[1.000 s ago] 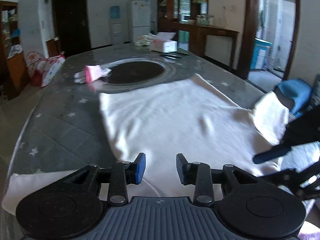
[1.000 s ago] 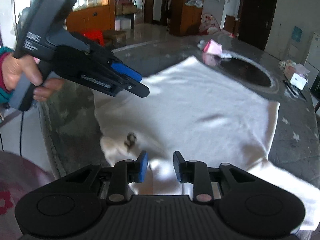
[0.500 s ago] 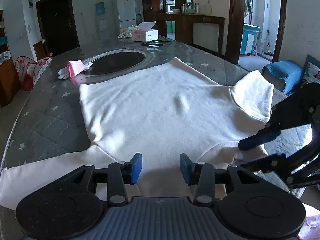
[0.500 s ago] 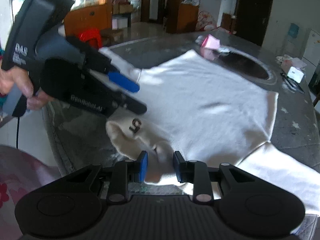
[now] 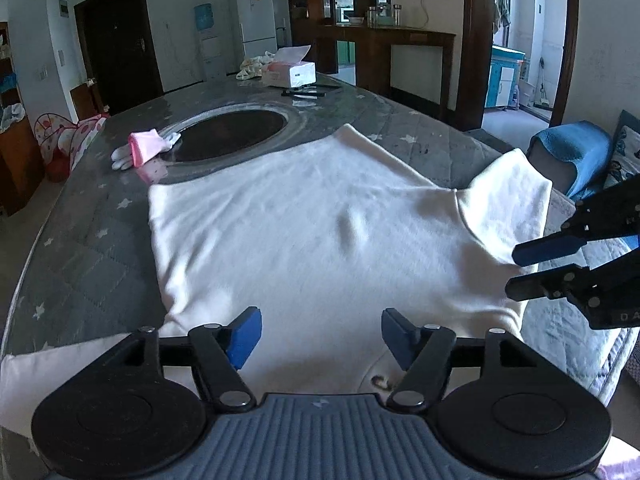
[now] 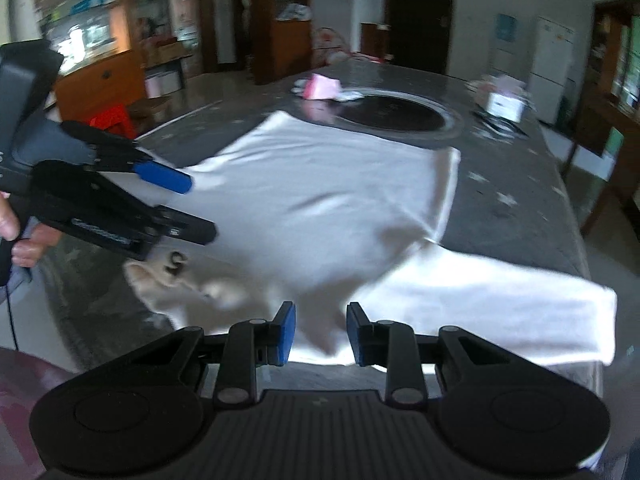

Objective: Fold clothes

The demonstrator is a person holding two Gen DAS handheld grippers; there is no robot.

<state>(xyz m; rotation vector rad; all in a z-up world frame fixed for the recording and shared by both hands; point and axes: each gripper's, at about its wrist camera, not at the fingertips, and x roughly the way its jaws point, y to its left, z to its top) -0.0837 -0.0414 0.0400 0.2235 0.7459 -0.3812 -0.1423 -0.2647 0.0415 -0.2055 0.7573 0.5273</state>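
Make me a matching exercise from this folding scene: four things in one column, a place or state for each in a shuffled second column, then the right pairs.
Things:
1. white garment
2. pink glove
3. tissue box
4. left gripper

Places or states:
A. at the far end of the table, past the dark round inset
B. jaws opening, nothing pinched between them
C. spread flat across the grey table
D. lying beside the rim of the dark round inset

Pairs: 1-C, 2-D, 3-A, 4-B
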